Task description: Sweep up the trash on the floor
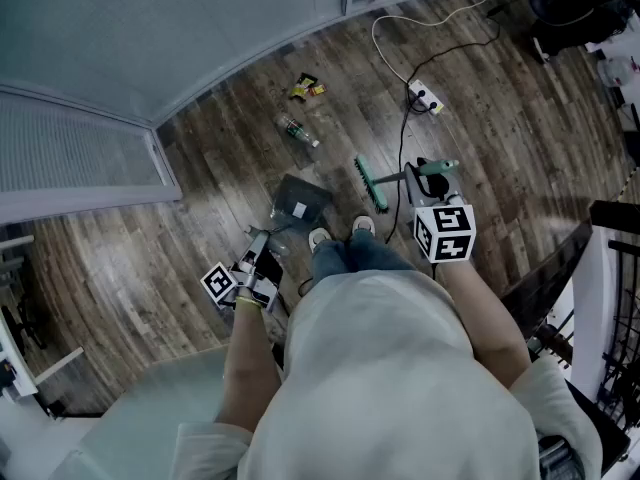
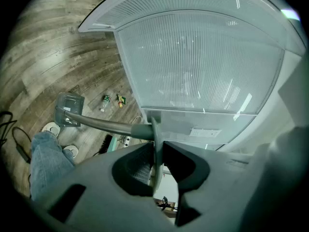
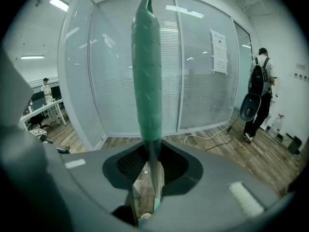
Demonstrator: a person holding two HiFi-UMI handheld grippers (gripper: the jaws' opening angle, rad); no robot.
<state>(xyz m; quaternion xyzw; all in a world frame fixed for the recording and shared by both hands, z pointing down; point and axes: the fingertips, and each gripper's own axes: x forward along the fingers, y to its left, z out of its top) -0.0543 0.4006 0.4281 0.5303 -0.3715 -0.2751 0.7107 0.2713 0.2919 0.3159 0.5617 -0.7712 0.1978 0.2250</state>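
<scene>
A grey dustpan (image 1: 300, 200) rests on the wood floor just ahead of the person's shoes. Its long grey handle (image 2: 104, 124) runs back into my left gripper (image 1: 262, 256) (image 2: 155, 151), which is shut on it. My right gripper (image 1: 433, 184) (image 3: 149, 170) is shut on the green broom handle (image 3: 147, 71), which stands upright between the jaws. The broom head (image 1: 370, 183) sits on the floor to the right of the dustpan. Farther out lie a plastic bottle (image 1: 298, 130) (image 2: 105, 102) and a yellow-red wrapper (image 1: 306, 88) (image 2: 120, 99), apart from both tools.
A frosted glass wall (image 1: 180, 38) curves along the far left side. A white power strip (image 1: 425, 96) with trailing cables (image 1: 400, 63) lies to the right of the trash. A person with a backpack (image 3: 258, 95) stands at the right. Shoes (image 1: 340, 233) are right behind the dustpan.
</scene>
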